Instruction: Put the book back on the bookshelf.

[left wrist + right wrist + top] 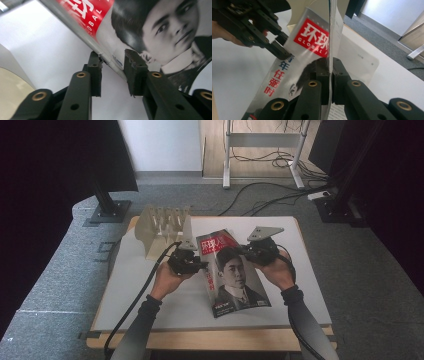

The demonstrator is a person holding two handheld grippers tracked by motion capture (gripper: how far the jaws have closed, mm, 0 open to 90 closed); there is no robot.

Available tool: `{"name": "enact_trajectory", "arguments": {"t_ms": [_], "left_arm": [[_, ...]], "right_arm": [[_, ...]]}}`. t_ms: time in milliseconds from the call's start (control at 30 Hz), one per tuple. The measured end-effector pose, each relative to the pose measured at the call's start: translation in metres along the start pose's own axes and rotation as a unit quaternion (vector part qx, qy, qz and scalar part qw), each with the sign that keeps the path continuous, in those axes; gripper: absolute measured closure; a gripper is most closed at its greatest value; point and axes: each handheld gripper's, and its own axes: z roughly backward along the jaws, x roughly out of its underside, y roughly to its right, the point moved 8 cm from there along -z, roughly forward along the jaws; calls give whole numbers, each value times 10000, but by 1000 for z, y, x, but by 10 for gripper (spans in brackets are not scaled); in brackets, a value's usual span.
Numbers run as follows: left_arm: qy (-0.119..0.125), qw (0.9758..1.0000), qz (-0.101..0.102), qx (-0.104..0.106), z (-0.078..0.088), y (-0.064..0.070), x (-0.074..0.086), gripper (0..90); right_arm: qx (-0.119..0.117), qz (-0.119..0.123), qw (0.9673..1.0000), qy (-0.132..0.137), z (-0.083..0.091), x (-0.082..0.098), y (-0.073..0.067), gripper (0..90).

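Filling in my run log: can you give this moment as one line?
right gripper: shut on magazine edge | left gripper: jaws astride spine, gap visible | magazine: raised off table

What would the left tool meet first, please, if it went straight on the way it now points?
Most likely the magazine: its spine edge already sits between the jaws of the left tool, directly ahead, though depth is hard to judge.

We see a glossy magazine (231,270) with a red title block and a black-and-white portrait of a person on its cover. It is closed, lifted at its two long edges and tilted, its bottom edge low near the white desk (150,300).
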Motion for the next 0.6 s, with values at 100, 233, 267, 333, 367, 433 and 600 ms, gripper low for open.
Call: {"name": "enact_trajectory", "arguments": {"t_ms": [100, 233, 267, 333, 367, 433, 600], "left_arm": [[194, 9997, -86, -110, 9, -2, -7, 728], [462, 9981, -258, -311, 23, -5, -16, 761], [555, 9972, -311, -390, 27, -5, -19, 772], [776, 9942, -491, -566, 35, -4, -25, 797], [858, 9928, -560, -623, 39, -3, -26, 806], [886, 9914, -680, -680, 42, 0, -26, 814], [890, 9909, -814, -602, 50, 13, -24, 808]], "right_arm": [[58, -88, 9999, 83, 2, -1, 7, 851], [155, -184, 9996, 167, 3, -1, 15, 851], [189, -212, 9994, 202, 3, -2, 17, 851], [238, -253, 9990, 287, 6, -4, 19, 849], [238, -267, 9989, 318, 6, -4, 20, 848], [247, -294, 9987, 325, 8, -2, 22, 850], [207, -382, 9984, 364, 15, 8, 23, 853]]}}
